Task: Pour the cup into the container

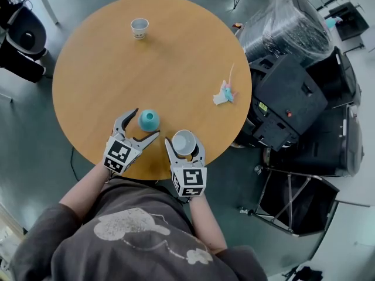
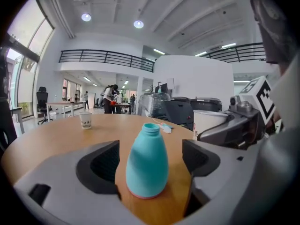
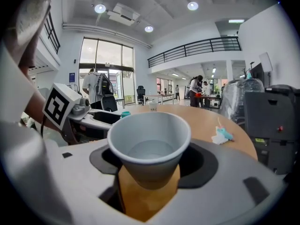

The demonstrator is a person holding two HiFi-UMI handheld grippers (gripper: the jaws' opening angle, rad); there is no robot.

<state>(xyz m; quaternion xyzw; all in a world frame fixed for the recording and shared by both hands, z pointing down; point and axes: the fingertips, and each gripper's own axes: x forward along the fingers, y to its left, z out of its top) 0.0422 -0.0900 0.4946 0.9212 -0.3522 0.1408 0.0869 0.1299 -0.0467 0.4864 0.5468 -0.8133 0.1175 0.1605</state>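
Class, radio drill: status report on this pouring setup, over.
Left gripper open, teal bottle standing between jaws, untouched. Right gripper shut on paper cup, upright. One left jaw sits between cup and bottle.

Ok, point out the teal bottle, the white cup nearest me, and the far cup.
teal bottle (image 2: 147, 165): left gripper view, mid body.
nearest white cup (image 3: 149, 175): right gripper view, front outer wall.
far cup (image 1: 139, 33): head view, side wall.

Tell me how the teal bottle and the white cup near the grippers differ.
The teal bottle narrows to a small neck; the white cup flares to a wide mouth. The bottle stands free between the left gripper's spread fingers; the right gripper's fingers clamp the cup. Both are upright.
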